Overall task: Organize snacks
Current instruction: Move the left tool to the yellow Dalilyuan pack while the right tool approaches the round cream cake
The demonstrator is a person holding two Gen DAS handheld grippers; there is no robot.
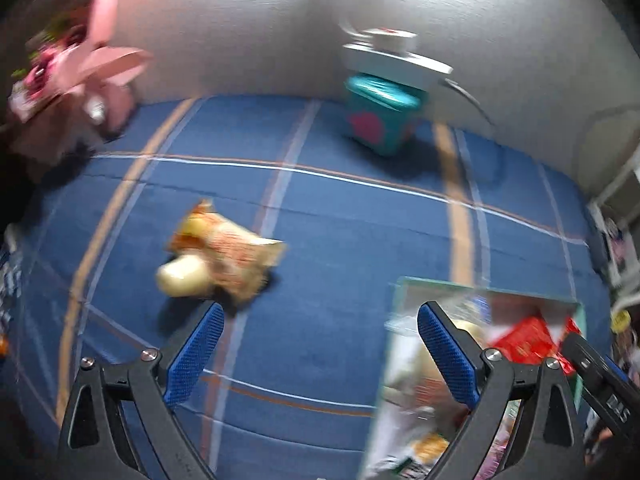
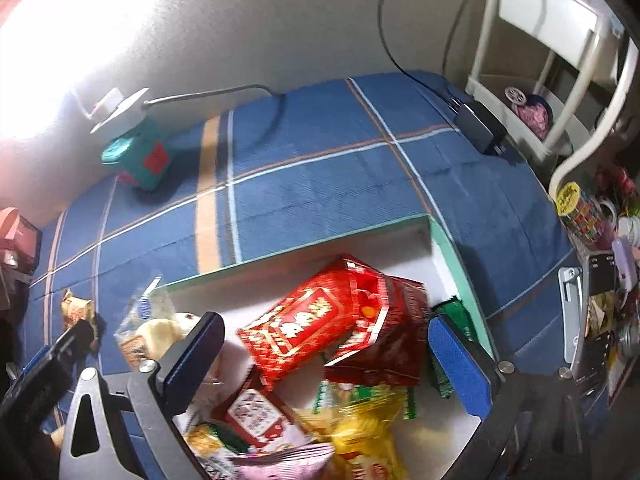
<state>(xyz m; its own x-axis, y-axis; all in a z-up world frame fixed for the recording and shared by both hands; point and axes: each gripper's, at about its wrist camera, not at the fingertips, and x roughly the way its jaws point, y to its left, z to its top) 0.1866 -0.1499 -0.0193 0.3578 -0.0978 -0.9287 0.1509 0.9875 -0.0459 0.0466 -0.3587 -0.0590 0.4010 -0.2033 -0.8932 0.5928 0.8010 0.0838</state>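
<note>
Jaws of the right gripper [image 2: 324,354] stand wide and empty above the green-rimmed white box [image 2: 448,240] of snack packets; a red printed packet [image 2: 316,320] lies between them below. The left gripper [image 1: 320,356] is equally spread, empty. Ahead of it, an orange-patterned snack packet [image 1: 224,252] lies on the blue plaid cloth [image 1: 360,220].

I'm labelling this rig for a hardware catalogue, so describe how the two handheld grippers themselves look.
The left gripper and the right gripper look alike: two black plastic arms with triangular cut-outs, joined by round silver rivets. Each arm ends in flat fingers faced with blue dimpled rubber pads. In the left wrist view the right gripper's black body shows small white lettering, too blurred to read. No cables, hands or sleeves are visible.
</note>
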